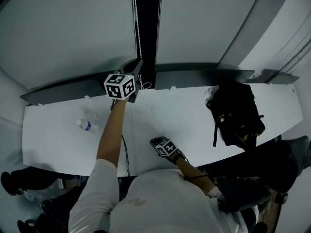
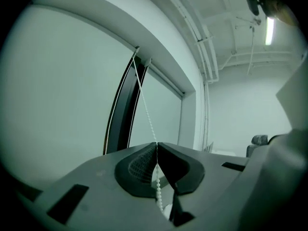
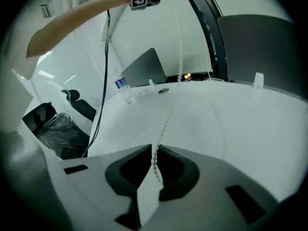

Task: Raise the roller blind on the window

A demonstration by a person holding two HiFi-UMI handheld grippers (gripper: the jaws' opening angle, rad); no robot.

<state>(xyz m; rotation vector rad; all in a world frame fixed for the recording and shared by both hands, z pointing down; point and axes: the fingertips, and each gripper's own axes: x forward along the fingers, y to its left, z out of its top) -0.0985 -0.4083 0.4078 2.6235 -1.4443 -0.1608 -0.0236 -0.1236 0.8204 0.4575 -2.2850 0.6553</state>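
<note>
The grey roller blind point(image 1: 68, 28) covers the window, with a dark gap point(image 1: 148, 23) beside it. A white bead chain point(image 1: 137, 28) hangs along that gap. My left gripper point(image 1: 138, 65) is raised high at the chain, and in the left gripper view it point(image 2: 157, 146) is shut on the bead chain point(image 2: 146, 110), which runs taut up to the blind's top. My right gripper point(image 1: 156, 141) is low over the white table point(image 1: 58, 140). In the right gripper view it point(image 3: 154, 150) is shut on a lower part of the bead chain point(image 3: 165, 123).
A black backpack point(image 1: 236, 113) lies on the table's right side. A water bottle point(image 1: 86, 125) stands at the left. A black cable point(image 1: 125, 149) hangs along the raised arm. Dark chairs point(image 1: 14, 181) stand below the table's near edge.
</note>
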